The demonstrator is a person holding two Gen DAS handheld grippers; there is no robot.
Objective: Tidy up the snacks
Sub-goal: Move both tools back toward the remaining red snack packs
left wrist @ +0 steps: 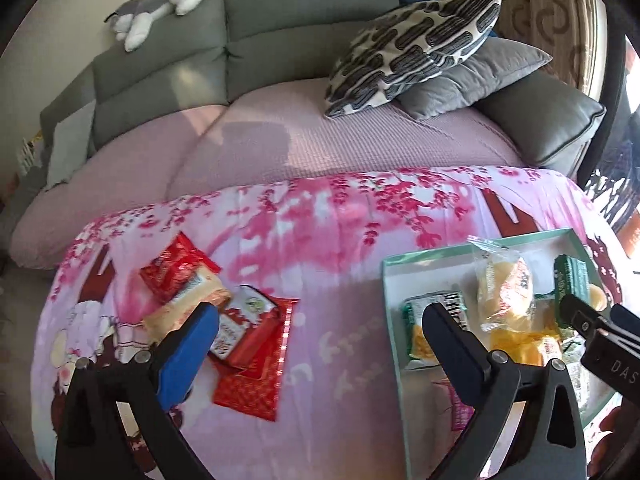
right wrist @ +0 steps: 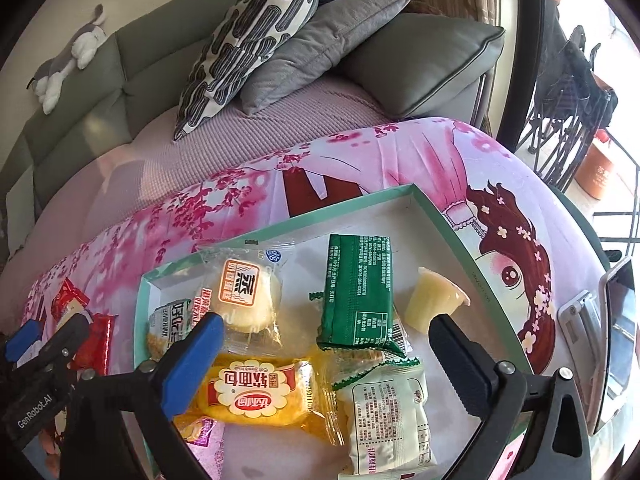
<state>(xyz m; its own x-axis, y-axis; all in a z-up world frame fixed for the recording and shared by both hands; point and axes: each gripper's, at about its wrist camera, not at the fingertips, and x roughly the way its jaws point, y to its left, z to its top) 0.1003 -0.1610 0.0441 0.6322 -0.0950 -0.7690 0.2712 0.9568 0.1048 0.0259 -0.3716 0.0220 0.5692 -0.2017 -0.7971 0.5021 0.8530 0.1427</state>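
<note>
Snacks lie in two groups on a pink cloth (left wrist: 328,240): at least six in the tray (right wrist: 436,208), and about four red or tan packs (left wrist: 248,344) loose to its left. The tray holds a bun (right wrist: 244,296), a green pack (right wrist: 358,292), a jelly cup (right wrist: 436,300), a yellow bread pack (right wrist: 256,392), a white pack (right wrist: 388,420) and a small green-white pack (right wrist: 168,328). Left gripper (left wrist: 320,324) gapes wide above bare cloth, grasping nothing. Right gripper (right wrist: 326,336) also gapes wide, hovering over the tray's snacks, its fingers free.

pink floral cloth (left wrist: 340,216) bears red snack packets (left wrist: 180,272) and tray (right wrist: 440,216).
</note>
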